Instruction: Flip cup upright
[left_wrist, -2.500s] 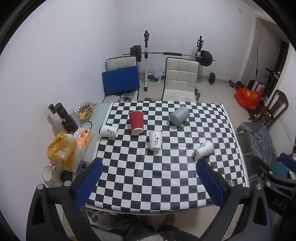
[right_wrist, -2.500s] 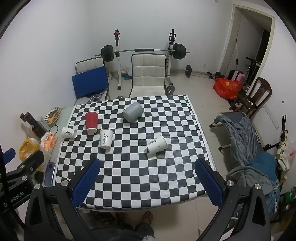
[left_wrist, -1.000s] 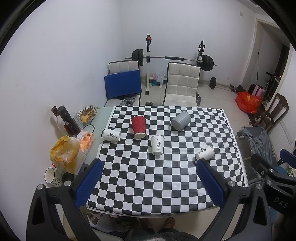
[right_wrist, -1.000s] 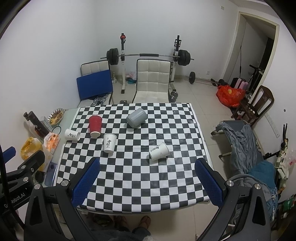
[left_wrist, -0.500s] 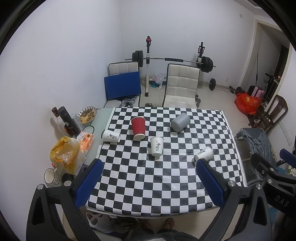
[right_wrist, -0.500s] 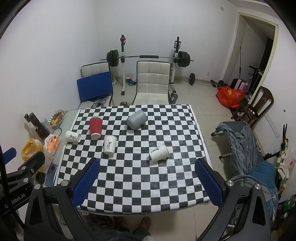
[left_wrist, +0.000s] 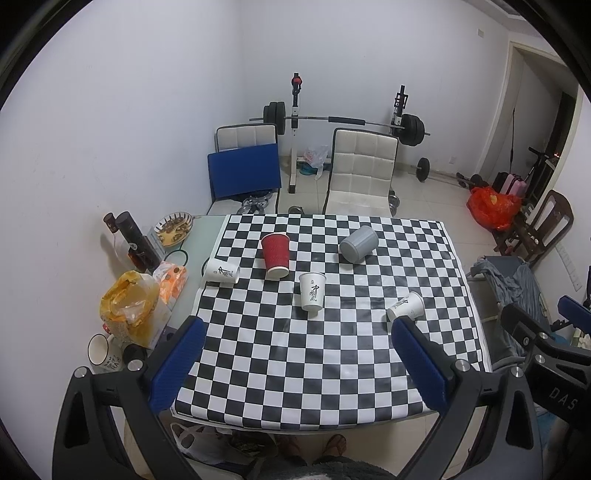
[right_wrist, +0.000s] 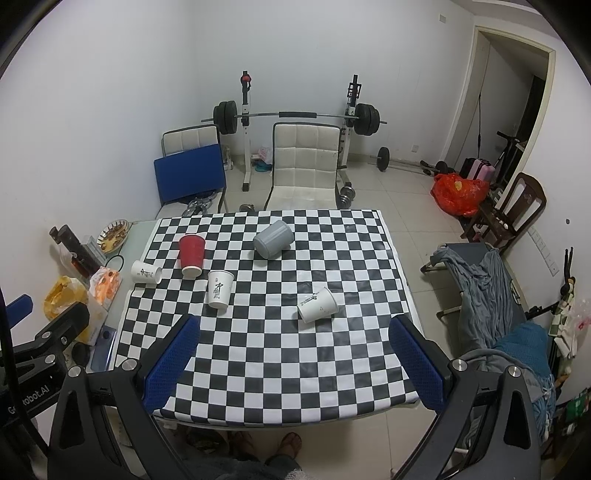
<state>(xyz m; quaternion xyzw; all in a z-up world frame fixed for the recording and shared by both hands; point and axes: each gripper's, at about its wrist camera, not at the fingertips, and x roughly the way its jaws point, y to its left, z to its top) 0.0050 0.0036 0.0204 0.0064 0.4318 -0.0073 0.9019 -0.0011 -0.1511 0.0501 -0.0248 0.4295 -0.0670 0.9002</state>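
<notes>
Several cups sit on the checkered table. A white paper cup lies on its side at the right. Another white cup lies on its side at the left edge. A grey cup lies tipped at the back. A red cup stands upside down. A white cup stands upright in the middle. My left gripper and right gripper are open, empty, and high above the table's near edge.
A side surface left of the table holds a dark bottle, a bowl of snacks, a yellow bag and a mug. Two chairs and a barbell rack stand behind. A cot with clothes is at the right.
Both grippers have risen and drawn back a little, so the table looks smaller and lower in both views. No cup has moved. Both grippers stay open.
</notes>
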